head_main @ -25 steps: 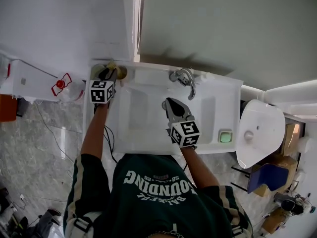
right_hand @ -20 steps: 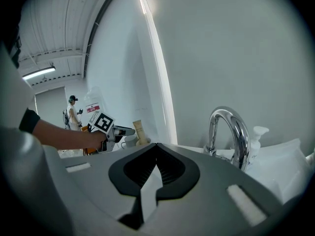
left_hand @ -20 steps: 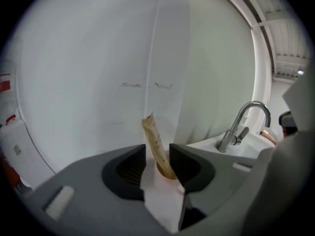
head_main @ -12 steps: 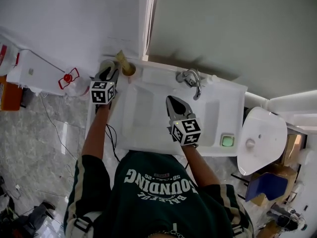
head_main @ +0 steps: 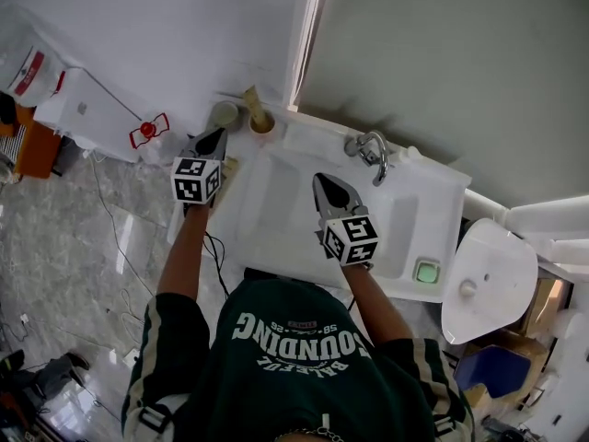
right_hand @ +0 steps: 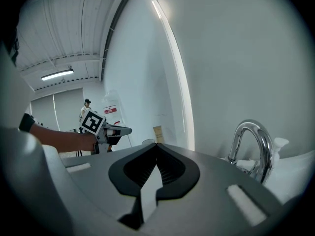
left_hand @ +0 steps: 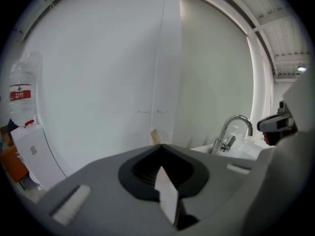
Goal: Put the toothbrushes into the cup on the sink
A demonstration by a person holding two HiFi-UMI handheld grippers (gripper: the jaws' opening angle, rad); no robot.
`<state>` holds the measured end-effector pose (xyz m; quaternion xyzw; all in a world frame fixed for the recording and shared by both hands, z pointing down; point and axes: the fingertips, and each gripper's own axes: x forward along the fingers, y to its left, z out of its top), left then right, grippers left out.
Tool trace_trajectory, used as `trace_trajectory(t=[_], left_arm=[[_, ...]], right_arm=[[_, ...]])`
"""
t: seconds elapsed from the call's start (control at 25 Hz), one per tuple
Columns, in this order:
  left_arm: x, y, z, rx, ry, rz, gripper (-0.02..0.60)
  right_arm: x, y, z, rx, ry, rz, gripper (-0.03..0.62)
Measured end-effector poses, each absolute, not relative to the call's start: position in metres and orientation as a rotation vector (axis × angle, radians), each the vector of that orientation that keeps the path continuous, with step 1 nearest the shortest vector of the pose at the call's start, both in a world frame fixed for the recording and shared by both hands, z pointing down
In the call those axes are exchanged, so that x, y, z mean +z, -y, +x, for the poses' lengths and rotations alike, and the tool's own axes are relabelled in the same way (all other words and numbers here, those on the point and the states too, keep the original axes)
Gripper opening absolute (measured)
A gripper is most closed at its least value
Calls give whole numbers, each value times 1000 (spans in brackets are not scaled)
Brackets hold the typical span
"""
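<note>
Jaws meet empty on both the left gripper (head_main: pixel 217 136) and right gripper (head_main: pixel 324 184); one cup (head_main: pixel 262 123) holds perhaps one toothbrush (head_main: pixel 250 99).

The head view looks steeply down from high above the sink (head_main: pixel 276 212). Both gripper views sit low behind their jaws, facing the wall. All three share the tap (head_main: pixel 373 150), near three o'clock in the gripper views.
</note>
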<state>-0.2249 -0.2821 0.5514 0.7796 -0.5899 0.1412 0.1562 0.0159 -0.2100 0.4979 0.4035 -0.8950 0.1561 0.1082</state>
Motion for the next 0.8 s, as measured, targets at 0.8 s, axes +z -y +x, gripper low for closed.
trace_trajectory(t=[0.8], left_arm=[[557,163,-246,398,1734,2135,51]], right_arm=[[502,168,-44,467,2715,877,6]])
